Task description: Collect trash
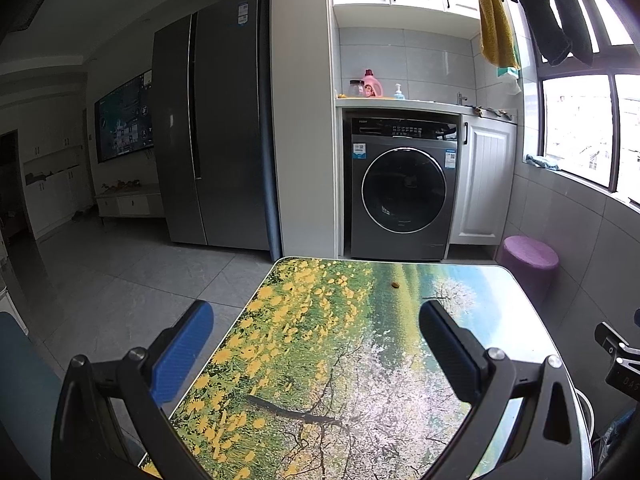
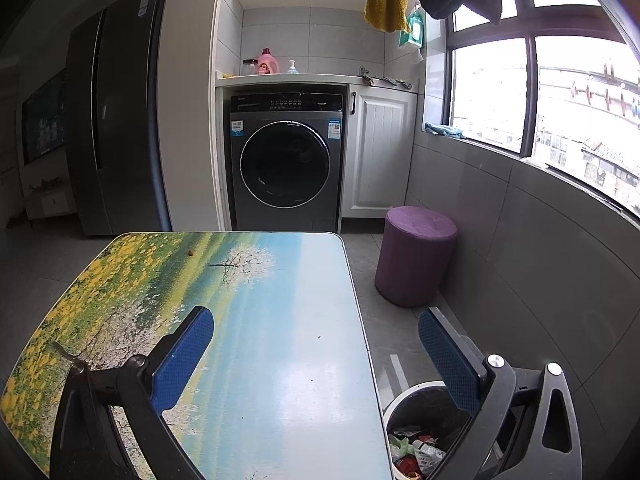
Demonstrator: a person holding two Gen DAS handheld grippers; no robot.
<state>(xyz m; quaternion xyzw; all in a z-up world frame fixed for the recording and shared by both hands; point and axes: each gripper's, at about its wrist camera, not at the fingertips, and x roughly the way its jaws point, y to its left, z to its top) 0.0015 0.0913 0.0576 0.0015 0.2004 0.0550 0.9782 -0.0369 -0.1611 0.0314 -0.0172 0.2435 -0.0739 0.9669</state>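
**Left wrist view: one scrap left at the far end of the worktop**

Left wrist view shows the left hand-held gripper [image 1: 316,344] spread wide and empty above the near part of the worktop [image 1: 400,400], a rectangular top printed with yellow flowers, blossom trees and sky. The only trash visible on it is a small brown crumb-like scrap [image 1: 395,284], lying alone near the far edge, well apart from both tools. Right wrist view has the right hand-held gripper [image 2: 316,344] equally wide and holding nothing, straddling the worktop's right edge; below it, on the floor at the near right, stands the round dark bin with a white rim [image 2: 404,394], already holding crumpled wrappers.

The scrap is tiny and low, so broad pads could close over it without catching it, or nudge it off the far edge onto the grey tiled floor [image 1: 132,280]. It also blends with the printed flowers, making a misjudged approach likely. A loosely pinched crumb could drop during the long carry back to the bin.
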